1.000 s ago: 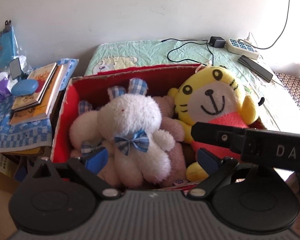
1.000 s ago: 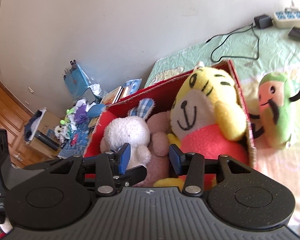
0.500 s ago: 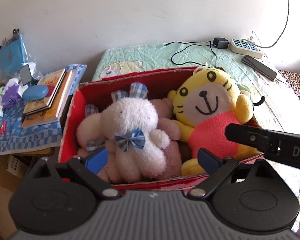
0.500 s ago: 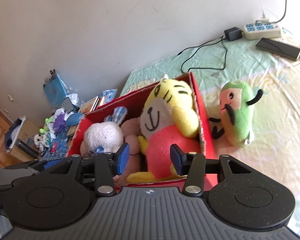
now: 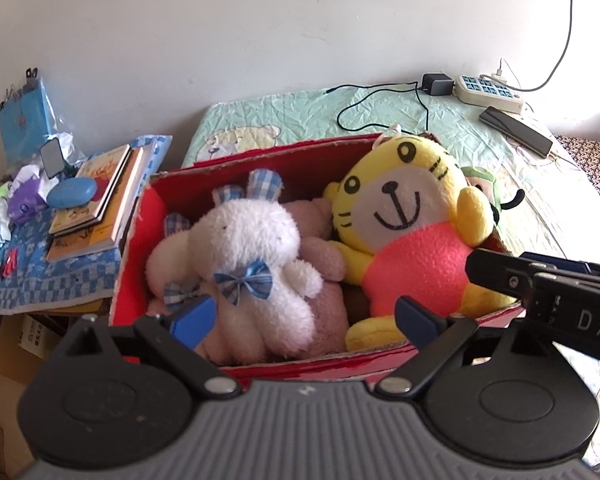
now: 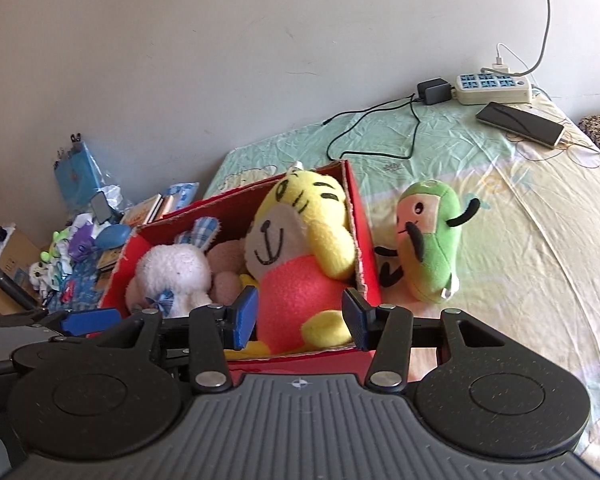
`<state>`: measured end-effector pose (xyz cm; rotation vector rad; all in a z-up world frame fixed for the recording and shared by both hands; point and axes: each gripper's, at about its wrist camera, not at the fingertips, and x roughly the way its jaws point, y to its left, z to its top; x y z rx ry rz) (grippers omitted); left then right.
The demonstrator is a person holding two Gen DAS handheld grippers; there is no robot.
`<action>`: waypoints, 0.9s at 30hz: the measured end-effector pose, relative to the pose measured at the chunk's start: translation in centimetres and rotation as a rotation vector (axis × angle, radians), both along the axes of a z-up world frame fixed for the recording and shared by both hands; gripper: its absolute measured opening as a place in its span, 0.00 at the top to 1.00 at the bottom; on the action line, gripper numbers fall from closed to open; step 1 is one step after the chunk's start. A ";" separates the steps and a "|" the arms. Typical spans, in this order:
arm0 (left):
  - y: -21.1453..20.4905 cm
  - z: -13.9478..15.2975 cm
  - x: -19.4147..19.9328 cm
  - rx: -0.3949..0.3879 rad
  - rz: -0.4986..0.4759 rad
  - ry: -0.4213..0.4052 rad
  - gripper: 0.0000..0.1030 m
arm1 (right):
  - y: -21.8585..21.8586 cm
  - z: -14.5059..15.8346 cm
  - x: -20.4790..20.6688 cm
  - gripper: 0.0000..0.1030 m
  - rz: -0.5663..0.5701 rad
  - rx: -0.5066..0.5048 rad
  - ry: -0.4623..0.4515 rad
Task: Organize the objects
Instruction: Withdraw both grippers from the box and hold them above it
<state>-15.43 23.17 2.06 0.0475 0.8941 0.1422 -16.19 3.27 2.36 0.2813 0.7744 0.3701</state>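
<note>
Eyeing green plush (image 6: 430, 240) beside red box (image 6: 366, 276): soft, light; I pinch mid-body. Left gripper (image 5: 306, 316), right gripper (image 6: 300, 316) both wide, empty.

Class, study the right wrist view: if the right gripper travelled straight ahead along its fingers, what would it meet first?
Most likely the yellow tiger plush in the red box: its pink belly lies between the open right gripper fingers. Depth is uncertain; the box's near wall could come first.

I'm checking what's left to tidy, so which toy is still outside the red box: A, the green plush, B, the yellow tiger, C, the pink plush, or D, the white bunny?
A: the green plush lies on the bed sheet beside the red box, while the other toys sit inside it.
</note>
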 end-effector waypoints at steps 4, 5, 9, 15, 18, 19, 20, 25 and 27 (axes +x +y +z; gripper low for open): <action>-0.1 -0.4 0.2 -0.004 0.003 0.013 0.07 | -0.2 -0.3 0.2 0.51 -0.003 0.005 0.023; -0.1 -0.5 0.3 -0.007 0.007 0.015 0.06 | -0.3 -0.4 0.2 0.51 -0.004 0.009 0.025; 0.0 -0.7 0.6 0.006 0.036 0.016 0.06 | -0.3 -0.4 0.1 0.51 -0.008 0.017 0.020; 0.4 -0.5 0.9 0.004 0.034 0.021 0.06 | -0.2 -0.4 0.3 0.50 -0.015 0.022 0.015; 0.6 -0.7 1.1 0.000 0.049 0.035 0.06 | -0.1 -0.5 0.4 0.49 -0.015 0.022 0.017; 0.7 -0.7 1.2 -0.003 0.056 0.036 0.06 | -0.1 -0.5 0.4 0.49 -0.011 0.022 0.021; 0.8 -0.7 1.3 -0.005 0.062 0.037 0.06 | 0.0 -0.6 0.4 0.49 -0.008 0.018 0.023; 1.2 -0.8 1.4 -0.001 0.070 0.029 0.06 | 0.5 -0.6 0.2 0.50 -0.001 -0.011 0.007; 1.2 -0.9 1.5 0.004 0.071 0.033 0.06 | 0.6 -0.6 0.3 0.50 -0.004 -0.013 0.005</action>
